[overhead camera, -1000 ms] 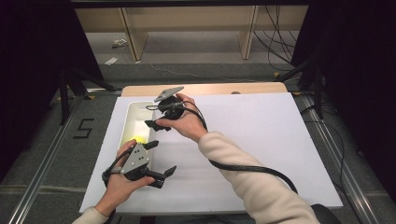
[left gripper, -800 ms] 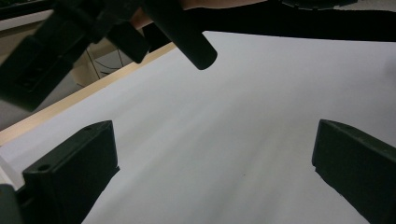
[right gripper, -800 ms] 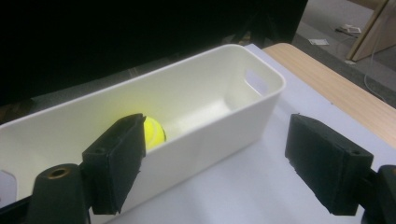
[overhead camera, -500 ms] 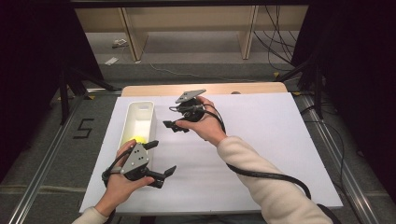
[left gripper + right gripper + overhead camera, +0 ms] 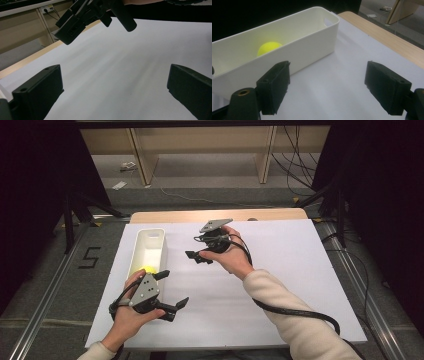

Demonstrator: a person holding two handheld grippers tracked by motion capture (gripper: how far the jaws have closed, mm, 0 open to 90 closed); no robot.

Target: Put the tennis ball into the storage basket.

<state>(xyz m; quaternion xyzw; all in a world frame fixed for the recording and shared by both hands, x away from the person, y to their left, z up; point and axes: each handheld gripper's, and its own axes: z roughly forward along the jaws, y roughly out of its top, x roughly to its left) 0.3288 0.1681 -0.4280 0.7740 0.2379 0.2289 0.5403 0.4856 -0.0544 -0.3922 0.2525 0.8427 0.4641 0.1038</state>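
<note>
A long white bin (image 5: 156,236) lies at the left of the white table sheet, with a yellow ball (image 5: 141,270) inside at its near end. In the right gripper view the bin (image 5: 309,47) fills the upper left and the ball (image 5: 269,48) rests against its far wall. My right gripper (image 5: 198,257) hovers just right of the bin, open and empty (image 5: 329,87), jaws pointing toward it. My left gripper (image 5: 172,288) sits near the front left, beside the bin's near end, open with nothing between its jaws (image 5: 112,90). The right gripper (image 5: 95,15) hangs ahead of it.
A white sheet (image 5: 300,270) covers the table, with a strip of wood (image 5: 270,214) at the far edge. The right gripper's black cable (image 5: 295,312) trails across the sheet toward the front. Metal rails run along both sides of the table.
My right gripper has moved rightward, from over the bin to beside it above the sheet. The left gripper has stayed put.
</note>
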